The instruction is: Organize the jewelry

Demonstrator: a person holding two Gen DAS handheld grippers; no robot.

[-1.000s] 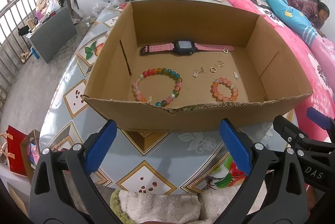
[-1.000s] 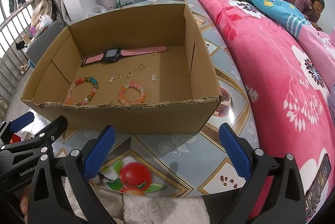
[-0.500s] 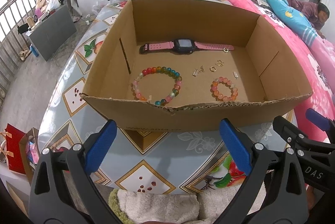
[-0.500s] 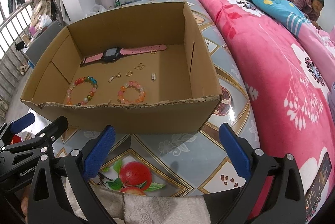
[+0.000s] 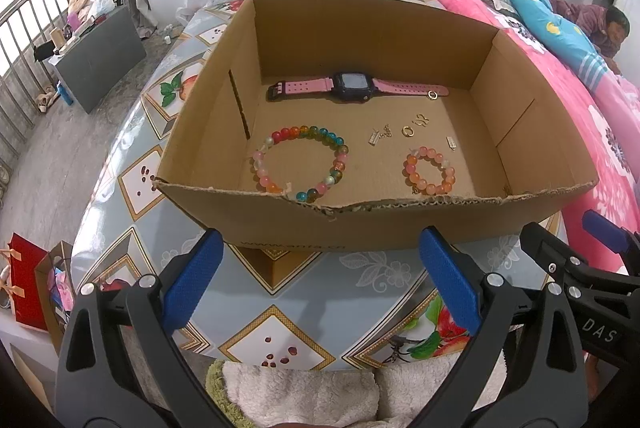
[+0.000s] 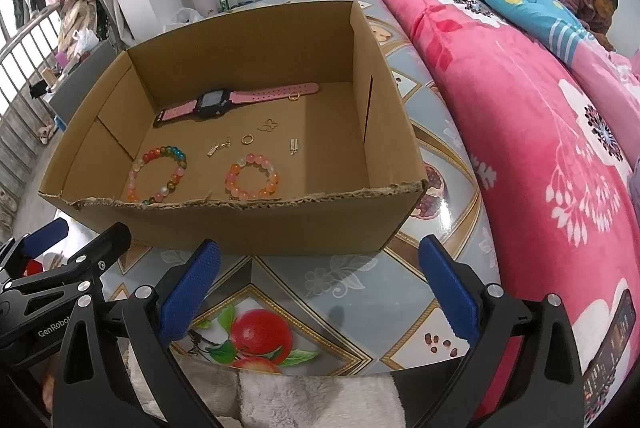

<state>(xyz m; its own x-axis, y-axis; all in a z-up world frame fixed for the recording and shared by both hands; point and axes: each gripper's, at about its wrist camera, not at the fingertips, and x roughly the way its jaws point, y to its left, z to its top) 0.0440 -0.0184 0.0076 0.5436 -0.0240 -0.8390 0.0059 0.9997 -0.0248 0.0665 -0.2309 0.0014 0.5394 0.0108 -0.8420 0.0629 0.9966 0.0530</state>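
left claw (image 5: 320, 280) spread wide, right claw (image 6: 320, 282) spread wide, side by side

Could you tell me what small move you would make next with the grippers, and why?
Probably carry the right gripper forward over the cardboard box's torn near wall towards the small pink bracelet. Both grippers are open and empty, short of the box, and the left gripper sits nearer the multicoloured bracelet.

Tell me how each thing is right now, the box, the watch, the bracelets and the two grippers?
Cardboard box: open on top, upright on the table.
Pink watch: unbuckled, strap laid out flat by the back wall.
Rainbow bracelet: lying flat in a ring.
Orange bracelet: lying flat in a ring.
Left gripper: open, holding nothing.
Right gripper: open, holding nothing.
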